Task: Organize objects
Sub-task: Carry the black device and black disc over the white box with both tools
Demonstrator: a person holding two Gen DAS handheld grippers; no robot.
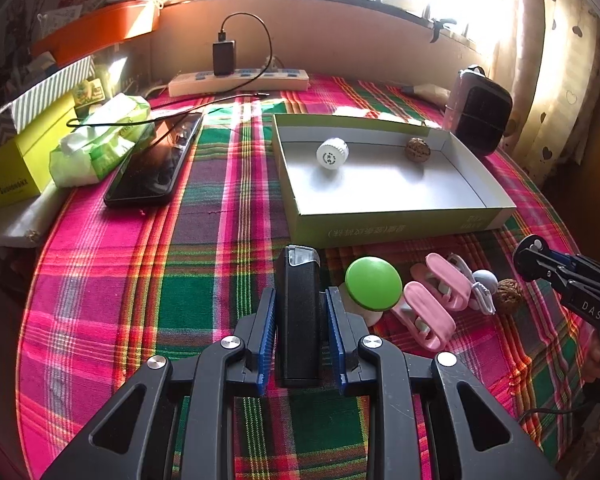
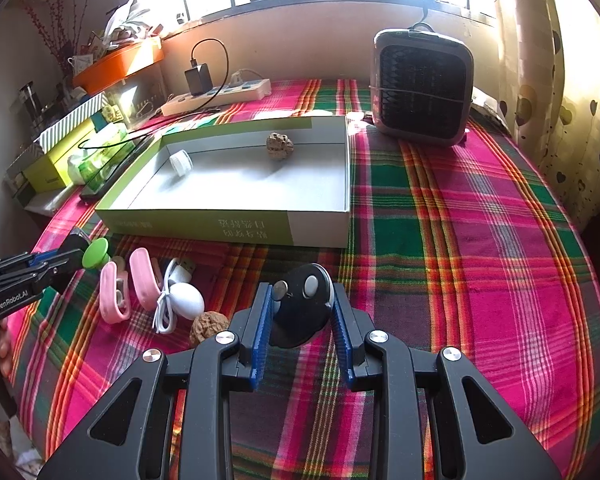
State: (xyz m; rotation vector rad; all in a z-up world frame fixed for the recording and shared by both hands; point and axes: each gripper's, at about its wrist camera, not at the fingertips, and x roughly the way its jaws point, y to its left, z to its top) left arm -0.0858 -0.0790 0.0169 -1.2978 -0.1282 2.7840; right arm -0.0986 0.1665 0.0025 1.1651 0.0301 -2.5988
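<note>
My left gripper (image 1: 300,296) is shut on a black rectangular lighter-like device (image 1: 299,312), held just in front of the shallow cardboard box (image 1: 380,228). The box holds a white cap (image 1: 332,153) and a walnut (image 1: 417,149). My right gripper (image 2: 300,300) is shut on a round black remote (image 2: 302,304) with two silver buttons, low over the cloth in front of the box (image 2: 260,232). On the cloth lie a green disc (image 1: 374,283), two pink clips (image 1: 430,308), a white cabled device (image 2: 184,298) and a second walnut (image 2: 206,326).
A black fan heater (image 2: 422,84) stands at the back right. A power strip with charger (image 1: 240,80), a phone (image 1: 154,164), a tissue pack (image 1: 100,142) and yellow boxes (image 1: 24,160) line the left side. The plaid cloth (image 2: 480,260) covers the table.
</note>
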